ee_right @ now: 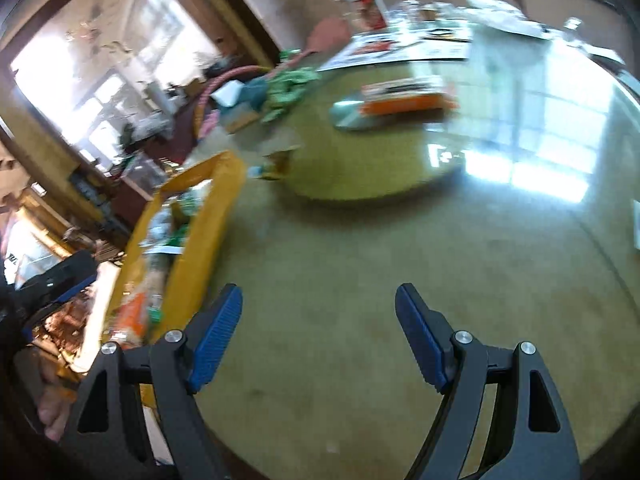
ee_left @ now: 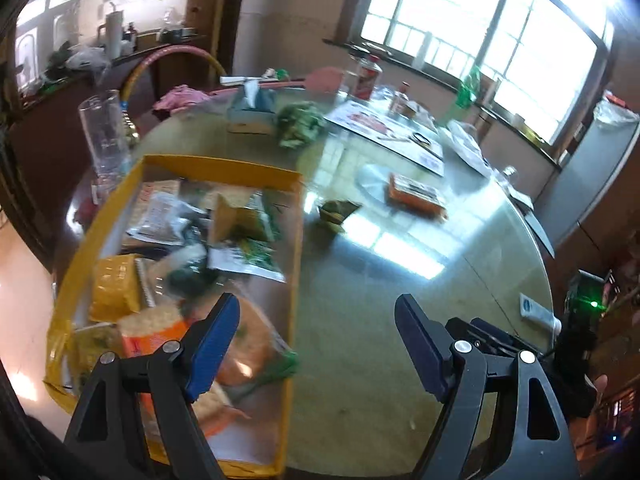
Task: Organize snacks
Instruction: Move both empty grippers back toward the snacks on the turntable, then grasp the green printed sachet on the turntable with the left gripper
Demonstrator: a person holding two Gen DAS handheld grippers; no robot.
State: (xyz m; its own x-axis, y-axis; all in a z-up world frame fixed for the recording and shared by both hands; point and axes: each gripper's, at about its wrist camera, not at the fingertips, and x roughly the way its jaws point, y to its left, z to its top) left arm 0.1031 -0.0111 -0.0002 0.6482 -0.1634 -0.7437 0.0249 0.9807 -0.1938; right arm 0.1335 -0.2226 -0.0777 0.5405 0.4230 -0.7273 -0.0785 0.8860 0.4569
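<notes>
A yellow tray (ee_left: pixel 224 168) at the table's left holds several snack packets, among them an orange packet (ee_left: pixel 244 340) and a green and white one (ee_left: pixel 256 256). My left gripper (ee_left: pixel 316 344) is open and empty, its left finger over the tray's near right corner. Further out on the table lie a small green packet (ee_left: pixel 336 212) and an orange box (ee_left: pixel 416 196). In the right wrist view my right gripper (ee_right: pixel 318 336) is open and empty above bare table, with the tray (ee_right: pixel 208 224) to its left and the orange box (ee_right: pixel 404 100) ahead.
A round glass-topped table (ee_left: pixel 380 360) carries a tissue box (ee_left: pixel 252 108), a green bag (ee_left: pixel 300 124), papers (ee_left: pixel 384 128), bottles (ee_left: pixel 366 76) and a clear glass (ee_left: pixel 104 136) at the left edge. A white tube (ee_left: pixel 536 310) lies near the right edge.
</notes>
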